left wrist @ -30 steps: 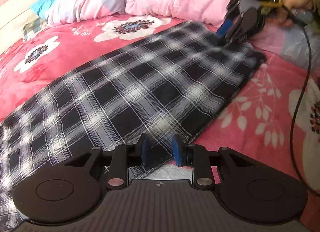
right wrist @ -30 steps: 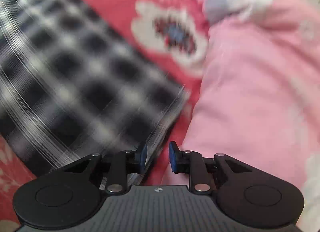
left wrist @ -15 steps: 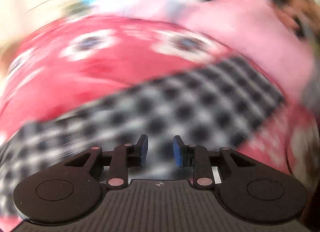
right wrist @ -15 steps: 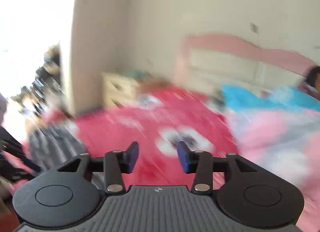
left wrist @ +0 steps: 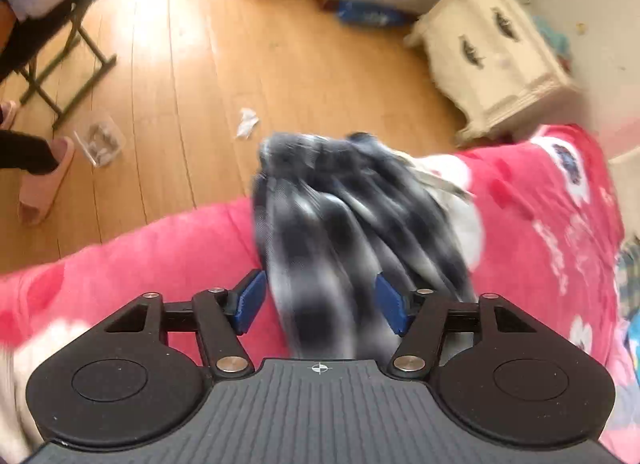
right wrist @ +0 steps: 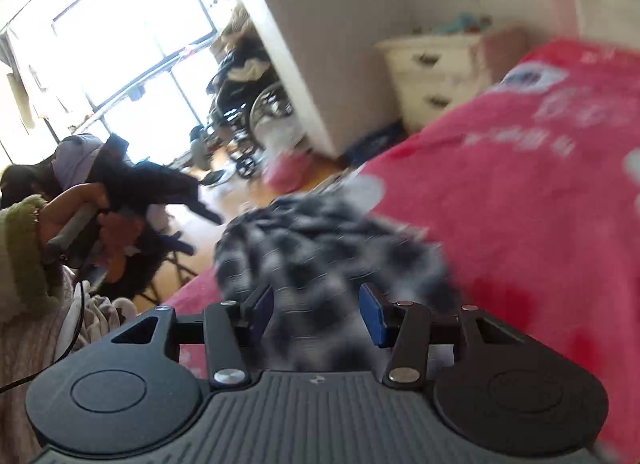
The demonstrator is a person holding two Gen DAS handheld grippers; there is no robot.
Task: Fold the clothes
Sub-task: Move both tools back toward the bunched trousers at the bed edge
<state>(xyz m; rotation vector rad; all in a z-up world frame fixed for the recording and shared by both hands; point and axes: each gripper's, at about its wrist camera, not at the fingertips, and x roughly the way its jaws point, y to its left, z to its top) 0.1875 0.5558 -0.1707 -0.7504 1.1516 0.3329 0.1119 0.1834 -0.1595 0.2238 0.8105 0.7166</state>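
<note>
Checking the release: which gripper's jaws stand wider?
The left gripper: its jaws stand farther apart than the right gripper's. Both have just been opening, plaid cloth between them.

A second earlier the plaid cloth [left wrist: 352, 232] lay flat across the bed [left wrist: 552, 224], with both tongs nearly closed at its edges. Since then both views swung from the pillows toward the floor [left wrist: 192, 76] and dresser [left wrist: 492, 52]. The cloth was bunched and blurred, rising between the pads. The left tongs [left wrist: 320, 300] had just been opening, cloth loose between them; the right tongs [right wrist: 316, 312] had widened too, with cloth filling their gap.
</note>
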